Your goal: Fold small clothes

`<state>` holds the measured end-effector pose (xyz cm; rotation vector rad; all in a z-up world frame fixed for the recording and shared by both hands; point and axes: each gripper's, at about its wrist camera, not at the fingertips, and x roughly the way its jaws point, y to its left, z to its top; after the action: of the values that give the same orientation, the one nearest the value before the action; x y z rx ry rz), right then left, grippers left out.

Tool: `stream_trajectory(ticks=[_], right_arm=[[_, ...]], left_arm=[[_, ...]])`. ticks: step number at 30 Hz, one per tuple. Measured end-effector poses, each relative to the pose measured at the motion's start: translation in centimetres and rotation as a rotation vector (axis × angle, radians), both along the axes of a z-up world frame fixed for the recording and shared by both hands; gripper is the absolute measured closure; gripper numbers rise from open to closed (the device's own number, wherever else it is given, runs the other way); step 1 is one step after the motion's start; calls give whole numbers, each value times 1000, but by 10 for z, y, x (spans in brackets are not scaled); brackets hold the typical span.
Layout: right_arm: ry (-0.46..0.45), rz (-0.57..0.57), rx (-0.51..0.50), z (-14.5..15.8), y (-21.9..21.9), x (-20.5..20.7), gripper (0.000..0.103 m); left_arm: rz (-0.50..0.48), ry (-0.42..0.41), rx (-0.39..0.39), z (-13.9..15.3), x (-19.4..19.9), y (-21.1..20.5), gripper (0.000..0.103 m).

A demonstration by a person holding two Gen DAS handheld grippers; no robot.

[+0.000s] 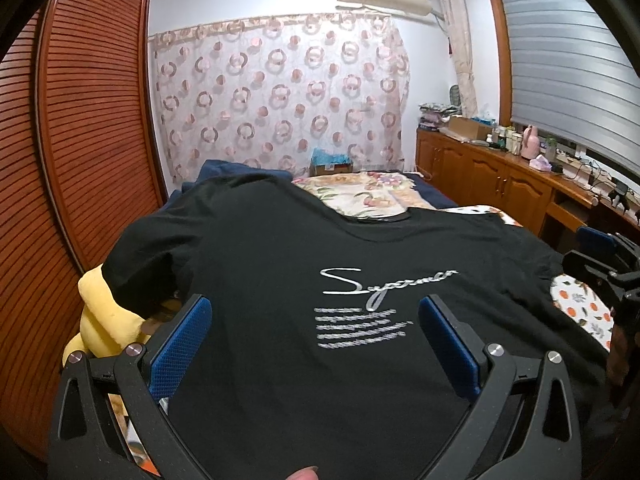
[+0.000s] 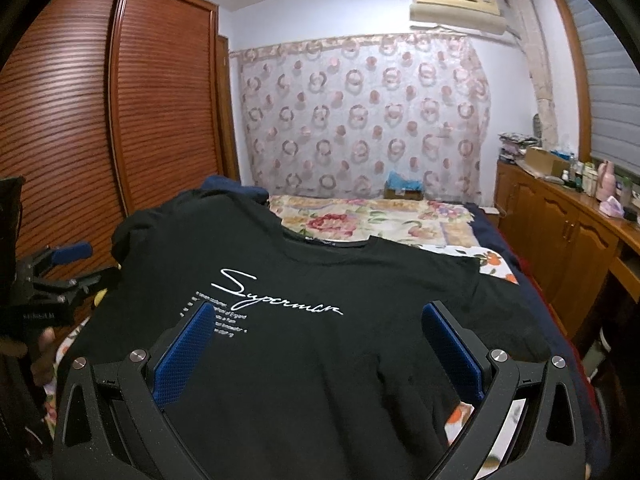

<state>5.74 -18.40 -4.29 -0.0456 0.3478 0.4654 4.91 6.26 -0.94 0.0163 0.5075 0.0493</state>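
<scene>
A black T-shirt (image 1: 280, 248) with white script lettering lies spread face up on the bed, collar away from me. It also shows in the right wrist view (image 2: 320, 360). My left gripper (image 1: 315, 314) is open, its blue pads above the shirt's lower half and holding nothing. My right gripper (image 2: 318, 320) is open too, over the shirt's lower right part. The right gripper shows at the right edge of the left wrist view (image 1: 600, 268). The left gripper shows at the left edge of the right wrist view (image 2: 52, 272).
The bed has a floral quilt (image 2: 380, 216) and an orange-print sheet (image 1: 580, 308). A yellow plush toy (image 1: 100, 320) lies at the shirt's left. A slatted wooden wardrobe (image 1: 80, 120) stands left; a wooden cabinet (image 1: 500, 172) with bottles stands right. A cardboard box (image 2: 404, 190) sits by the curtain.
</scene>
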Motion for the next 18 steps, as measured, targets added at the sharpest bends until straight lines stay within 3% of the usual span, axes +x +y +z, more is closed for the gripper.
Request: stream_trajectory(ticks=[7,14,18], right_arm=[[76,55,-17,5,4,50,0],[130,103,-39,22,11,103,0],[145,125,-51,31,18,134,0]], left_arm=[[42,53,-25,-9,27,44,0],[90,64,-34,8,47,88,0],[93,77,-82,12,62,114,0]])
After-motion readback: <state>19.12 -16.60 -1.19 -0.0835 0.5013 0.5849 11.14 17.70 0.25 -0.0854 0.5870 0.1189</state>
